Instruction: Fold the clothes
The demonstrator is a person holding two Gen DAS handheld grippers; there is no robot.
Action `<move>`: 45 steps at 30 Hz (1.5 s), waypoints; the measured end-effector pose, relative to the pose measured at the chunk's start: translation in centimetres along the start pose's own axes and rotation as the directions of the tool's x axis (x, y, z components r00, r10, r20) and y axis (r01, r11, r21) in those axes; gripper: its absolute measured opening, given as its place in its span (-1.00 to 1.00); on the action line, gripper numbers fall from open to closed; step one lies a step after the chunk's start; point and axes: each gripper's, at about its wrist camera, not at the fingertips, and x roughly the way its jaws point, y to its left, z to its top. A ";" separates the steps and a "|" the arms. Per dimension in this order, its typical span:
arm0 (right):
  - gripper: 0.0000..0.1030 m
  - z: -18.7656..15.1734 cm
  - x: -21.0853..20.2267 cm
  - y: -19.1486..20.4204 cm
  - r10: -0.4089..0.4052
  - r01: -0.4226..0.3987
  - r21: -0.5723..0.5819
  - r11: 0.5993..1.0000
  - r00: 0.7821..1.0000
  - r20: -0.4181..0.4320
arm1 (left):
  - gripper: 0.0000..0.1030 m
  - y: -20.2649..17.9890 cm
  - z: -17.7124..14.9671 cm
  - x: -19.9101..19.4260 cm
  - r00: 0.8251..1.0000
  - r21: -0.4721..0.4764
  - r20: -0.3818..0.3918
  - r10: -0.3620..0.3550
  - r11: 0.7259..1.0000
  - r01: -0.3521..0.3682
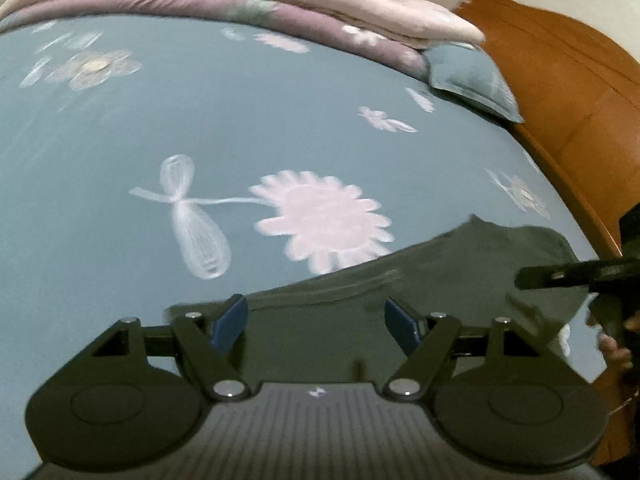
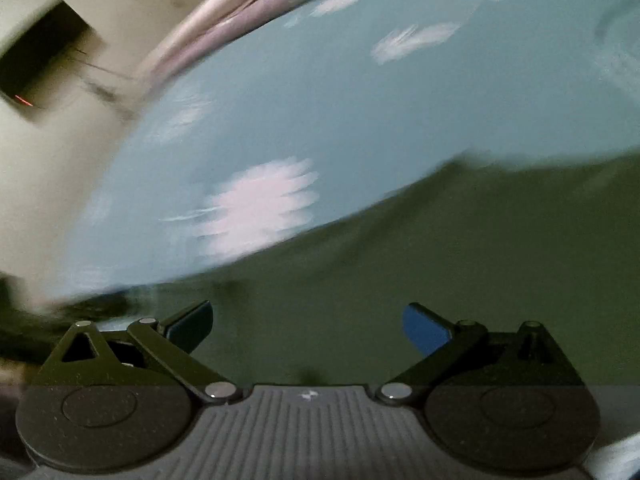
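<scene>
Left gripper (image 1: 316, 320) spread wide over dark green garment (image 1: 440, 280) on flowered bedsheet (image 1: 160, 120); right gripper (image 2: 308, 326) likewise agape, empty.

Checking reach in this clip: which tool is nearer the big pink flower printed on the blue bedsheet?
Left. The left tool sits just below the big pink flower; the right tool is off to its right.

A blue floral bedsheet (image 1: 240, 128), folded pink quilts (image 1: 280, 4), and a wooden headboard (image 1: 560, 92).
</scene>
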 end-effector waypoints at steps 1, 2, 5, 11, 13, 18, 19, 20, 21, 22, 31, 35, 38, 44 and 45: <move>1.00 -0.5 0.0 -0.6 -0.060 0.060 -0.036 0.998 0.998 -0.001 | 0.47 -1.0 0.2 0.3 1.000 0.018 -0.001 -0.011 1.000 0.011; 1.00 -1.1 -0.1 -1.1 -0.119 0.119 -0.072 0.990 0.993 0.001 | 0.47 -1.9 0.3 0.7 1.000 0.034 -0.003 -0.028 0.999 0.028; 1.00 -2.7 -0.1 -2.8 -0.289 0.287 -0.178 0.941 0.957 0.015 | 0.47 -4.9 0.8 1.8 0.996 0.073 -0.016 -0.086 0.994 0.087; 1.00 -5.3 -0.1 -4.2 -0.299 0.304 -0.211 0.929 0.953 0.056 | 0.47 -10.0 2.0 5.3 0.981 0.114 -0.061 -0.183 0.975 0.189; 1.00 -5.9 -0.2 -4.3 -0.293 0.303 -0.202 0.931 0.953 0.076 | 0.47 -11.3 2.3 6.9 0.975 0.119 -0.080 -0.206 0.969 0.215; 1.00 -6.4 -0.4 -4.5 -0.277 0.301 -0.199 0.932 0.951 0.140 | 0.47 -13.1 2.8 12.1 0.963 0.078 -0.127 -0.237 0.966 0.248; 1.00 -6.3 -0.1 -4.3 -0.277 0.303 -0.199 0.932 0.949 0.147 | 0.47 -13.1 2.9 13.1 0.965 0.068 -0.135 -0.223 0.970 0.234; 1.00 -6.3 0.0 -4.2 -0.277 0.304 -0.200 0.931 0.949 0.152 | 0.47 -13.0 3.0 14.1 0.968 0.061 -0.142 -0.207 0.974 0.217; 1.00 -6.3 0.0 -4.1 -0.276 0.305 -0.201 0.931 0.948 0.157 | 0.47 -13.0 3.1 14.4 0.969 0.057 -0.143 -0.203 0.975 0.213; 1.00 -6.3 0.0 -4.1 -0.275 0.304 -0.202 0.931 0.948 0.161 | 0.47 -13.1 3.1 14.5 0.968 0.055 -0.142 -0.206 0.975 0.216; 1.00 -6.6 0.3 -4.2 -0.253 0.293 -0.216 0.932 0.948 0.192 | 0.51 -14.0 3.6 14.7 0.964 0.035 -0.130 -0.233 0.970 0.239; 1.00 -6.7 0.5 -4.3 -0.247 0.289 -0.221 0.931 0.948 0.202 | 0.51 -14.3 3.7 15.2 0.964 0.029 -0.127 -0.234 0.971 0.239; 1.00 -6.9 0.4 -4.3 -0.247 0.292 -0.221 0.930 0.946 0.212 | 0.51 -14.1 4.1 17.4 0.962 0.011 -0.122 -0.246 0.968 0.249; 1.00 -7.2 0.3 -4.3 -0.242 0.292 -0.223 0.930 0.944 0.224 | 0.52 -15.3 5.6 17.6 0.968 0.043 -0.108 -0.225 0.972 0.231; 1.00 -7.0 0.2 -4.3 -0.242 0.290 -0.225 0.930 0.946 0.217 | 0.52 -15.3 5.6 16.9 0.968 0.044 -0.100 -0.232 0.970 0.237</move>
